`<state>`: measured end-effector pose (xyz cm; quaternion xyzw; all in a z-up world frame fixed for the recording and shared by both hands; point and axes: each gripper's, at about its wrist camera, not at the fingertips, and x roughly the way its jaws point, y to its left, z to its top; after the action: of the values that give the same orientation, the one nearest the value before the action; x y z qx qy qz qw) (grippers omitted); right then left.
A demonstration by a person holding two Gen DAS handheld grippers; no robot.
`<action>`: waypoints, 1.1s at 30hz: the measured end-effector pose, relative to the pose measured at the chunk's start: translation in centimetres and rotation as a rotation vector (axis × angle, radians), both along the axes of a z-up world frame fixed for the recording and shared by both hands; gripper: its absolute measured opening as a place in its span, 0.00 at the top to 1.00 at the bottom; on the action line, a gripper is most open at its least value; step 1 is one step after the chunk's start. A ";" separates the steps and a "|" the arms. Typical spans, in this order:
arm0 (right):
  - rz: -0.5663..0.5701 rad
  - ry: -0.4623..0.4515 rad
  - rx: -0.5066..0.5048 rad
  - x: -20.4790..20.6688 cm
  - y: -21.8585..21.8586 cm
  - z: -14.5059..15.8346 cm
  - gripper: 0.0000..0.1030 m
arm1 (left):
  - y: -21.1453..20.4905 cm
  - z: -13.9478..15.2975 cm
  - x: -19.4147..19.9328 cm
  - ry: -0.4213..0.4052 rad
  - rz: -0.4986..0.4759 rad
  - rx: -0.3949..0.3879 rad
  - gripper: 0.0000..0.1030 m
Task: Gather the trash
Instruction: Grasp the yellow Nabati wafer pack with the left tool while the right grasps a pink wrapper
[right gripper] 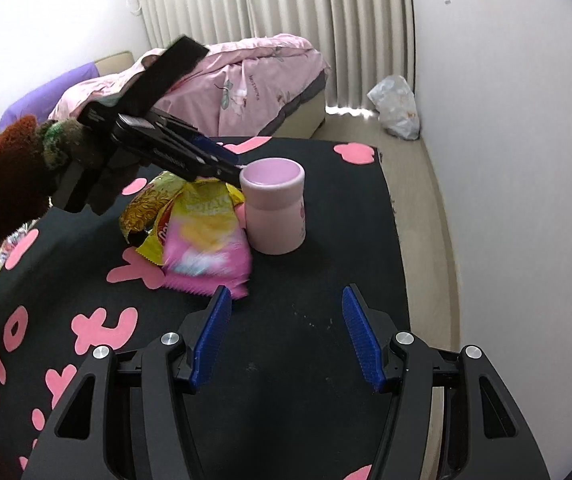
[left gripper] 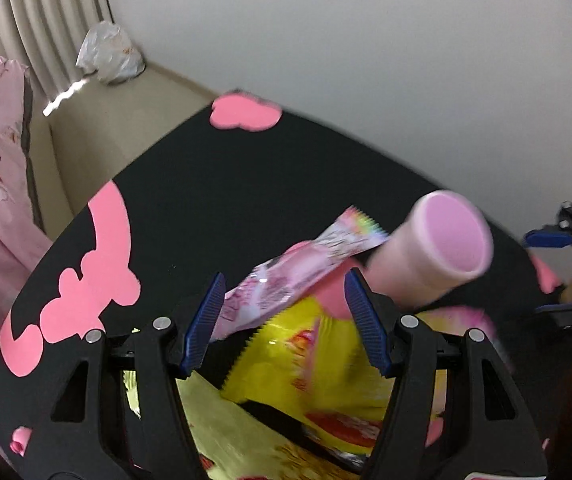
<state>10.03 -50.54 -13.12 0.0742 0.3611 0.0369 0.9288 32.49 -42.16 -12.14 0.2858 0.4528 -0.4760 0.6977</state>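
Note:
On the black table [right gripper: 325, 264] with pink shapes lies a pile of wrappers beside an upright pink cup [right gripper: 276, 208]: a yellow bag [right gripper: 206, 216], a blurred pink bag [right gripper: 206, 264] and a golden bag [right gripper: 146, 208]. My left gripper [right gripper: 230, 164] hangs over the pile, tips near the cup's rim. Seen from the left wrist, the left gripper [left gripper: 284, 280] is open. A long pink-and-white wrapper [left gripper: 301, 264] shows between its pads, atop the yellow bag [left gripper: 325, 360] and reaching toward the cup [left gripper: 437, 248]. My right gripper [right gripper: 286, 292] is open and empty over bare table, nearer than the pile.
A bed with a pink quilt [right gripper: 254, 76] stands beyond the table, with curtains behind it. A white plastic bag [right gripper: 395, 108] sits on the floor by the wall. A brown sleeve [right gripper: 2, 188] reaches in from the left. The table's right edge [right gripper: 385, 200] borders the floor.

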 end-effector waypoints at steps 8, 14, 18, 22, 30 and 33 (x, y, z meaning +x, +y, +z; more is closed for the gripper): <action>0.014 0.004 0.037 0.1 0.2 -0.4 0.47 | 1.2 -1.1 -0.5 -0.013 0.100 0.004 0.88; 0.051 -0.021 0.044 0.3 0.4 0.5 0.47 | 6.2 2.3 -2.5 0.030 0.238 -0.145 0.94; 0.118 0.005 0.079 2.0 0.6 0.3 0.47 | 10.8 5.0 -5.2 0.080 0.325 -0.268 0.94; 0.182 0.027 0.098 4.2 1.2 -0.3 0.47 | 15.3 6.0 -8.3 0.092 0.380 -0.329 0.94; 0.240 0.125 0.180 7.2 2.3 -2.4 0.53 | 21.4 3.4 -11.2 0.148 0.568 -0.341 0.71; 0.295 0.127 0.163 6.3 3.9 -1.9 0.79 | 22.0 2.5 -11.1 0.180 0.621 -0.357 0.66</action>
<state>16.32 -46.62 -15.04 0.0976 0.4217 0.1969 0.8797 21.37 -20.12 -9.66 -0.0344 0.4871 -0.3365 0.8052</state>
